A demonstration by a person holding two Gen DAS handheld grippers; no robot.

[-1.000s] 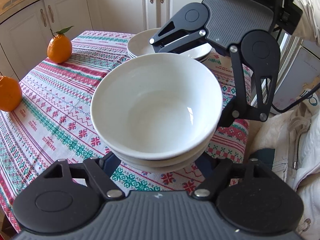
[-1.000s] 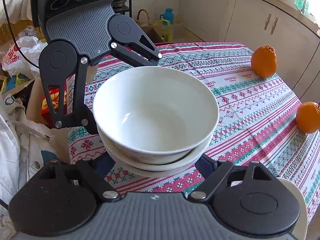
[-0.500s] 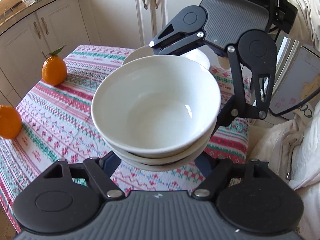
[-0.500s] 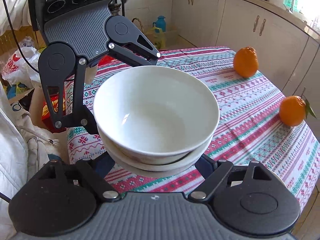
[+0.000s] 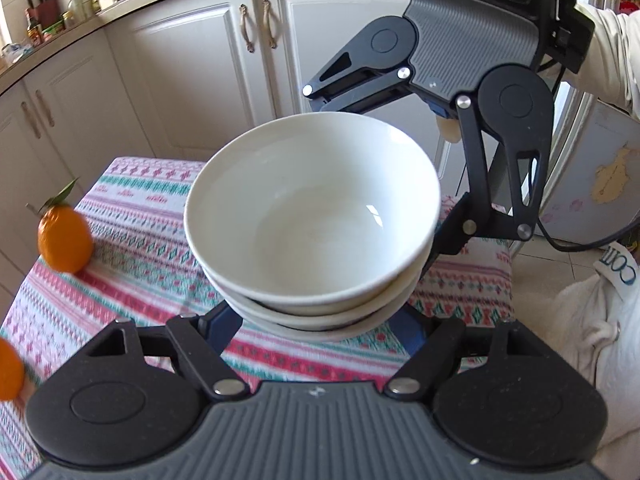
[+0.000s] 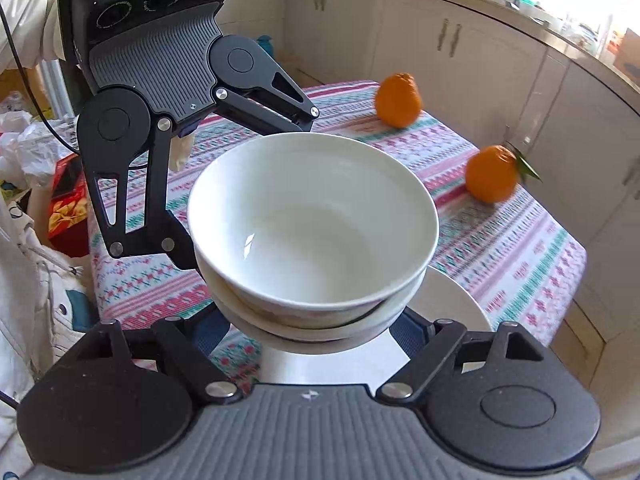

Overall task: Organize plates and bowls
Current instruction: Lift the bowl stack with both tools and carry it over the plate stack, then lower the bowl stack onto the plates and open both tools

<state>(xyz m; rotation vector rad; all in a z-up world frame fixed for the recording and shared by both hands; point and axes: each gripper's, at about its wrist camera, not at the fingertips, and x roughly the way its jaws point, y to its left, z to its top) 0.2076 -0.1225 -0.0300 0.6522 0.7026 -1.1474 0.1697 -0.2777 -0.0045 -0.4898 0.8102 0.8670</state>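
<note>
A stack of white bowls (image 5: 316,224) hangs in the air above the patterned tablecloth (image 5: 140,264). My left gripper (image 5: 320,320) and my right gripper (image 6: 312,320) clasp it from opposite sides, their fingers spread around the lowest bowl. The stack also shows in the right wrist view (image 6: 312,232). Each gripper appears in the other's view, my right one (image 5: 448,92) behind the stack and my left one (image 6: 168,92) behind it. A stack of white plates (image 6: 452,308) lies on the table below and to the right of the bowls in the right wrist view.
Two oranges (image 6: 398,100) (image 6: 492,174) sit on the cloth; the left wrist view shows them at its left side (image 5: 64,238) (image 5: 8,368). White kitchen cabinets (image 5: 192,72) stand past the table. Bags and a red box (image 6: 66,208) lie on the floor.
Both grippers have lifted the bowl stack higher off the table. The plate stack has dropped out of sight behind the bowls in the left wrist view and now shows under the bowls in the right.
</note>
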